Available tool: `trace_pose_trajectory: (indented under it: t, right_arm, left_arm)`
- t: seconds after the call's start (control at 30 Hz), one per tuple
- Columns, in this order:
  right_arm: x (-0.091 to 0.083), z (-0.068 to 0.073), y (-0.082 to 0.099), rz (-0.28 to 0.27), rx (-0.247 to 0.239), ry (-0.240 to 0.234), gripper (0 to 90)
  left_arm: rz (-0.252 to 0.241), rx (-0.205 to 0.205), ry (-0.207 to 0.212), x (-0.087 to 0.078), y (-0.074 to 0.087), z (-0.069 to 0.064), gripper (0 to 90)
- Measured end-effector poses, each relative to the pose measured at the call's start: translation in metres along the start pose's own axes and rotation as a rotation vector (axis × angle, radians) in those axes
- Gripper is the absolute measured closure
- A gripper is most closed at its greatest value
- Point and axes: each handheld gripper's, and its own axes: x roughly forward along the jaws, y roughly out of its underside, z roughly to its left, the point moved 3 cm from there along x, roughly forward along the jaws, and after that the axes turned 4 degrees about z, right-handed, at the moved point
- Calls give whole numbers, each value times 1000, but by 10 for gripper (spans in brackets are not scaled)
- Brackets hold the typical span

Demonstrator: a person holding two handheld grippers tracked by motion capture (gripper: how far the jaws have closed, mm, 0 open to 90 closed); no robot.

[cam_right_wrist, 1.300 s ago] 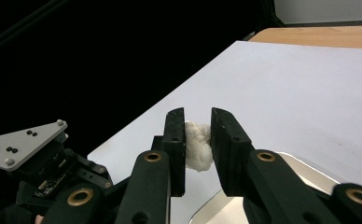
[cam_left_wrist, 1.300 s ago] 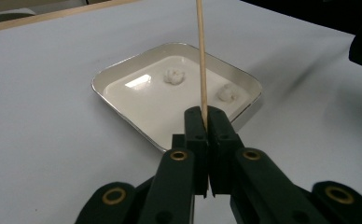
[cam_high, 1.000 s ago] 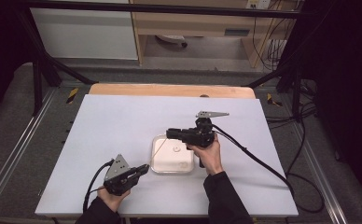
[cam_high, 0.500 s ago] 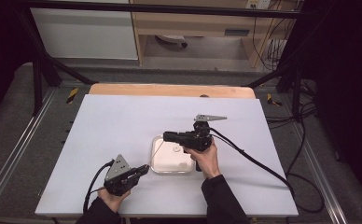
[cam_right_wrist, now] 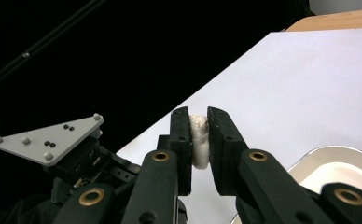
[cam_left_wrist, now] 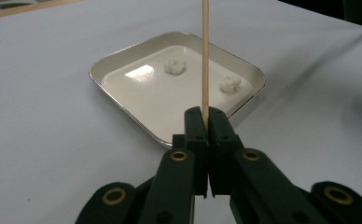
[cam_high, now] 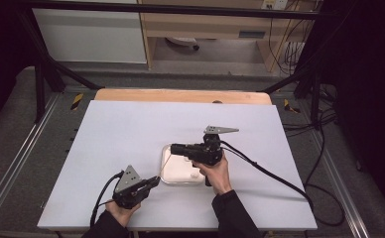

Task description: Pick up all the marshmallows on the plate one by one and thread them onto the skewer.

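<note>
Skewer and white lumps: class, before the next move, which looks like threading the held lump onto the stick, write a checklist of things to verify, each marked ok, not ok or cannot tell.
1. Left gripper clamps the wooden skewer firmly: ok, jaws shut on it.
2. Right gripper holds a white lump: ok, pinched between both jaws.
3. Skewer tip lined up with the held lump: cannot tell, the tip runs out of the left gripper view.
4. Tray flat on the table: ok.
5. More lumps ready: ok, far lump and near lump lie in the tray.
</note>
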Motion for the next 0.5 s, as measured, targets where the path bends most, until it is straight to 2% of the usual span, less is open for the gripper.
trace_pose_trajectory:
  t: [0.5]
  right_arm:
    - [4,1,7,23,-15,13,813]
  left_arm:
    - [-1,-7,11,0,-1,0,883]
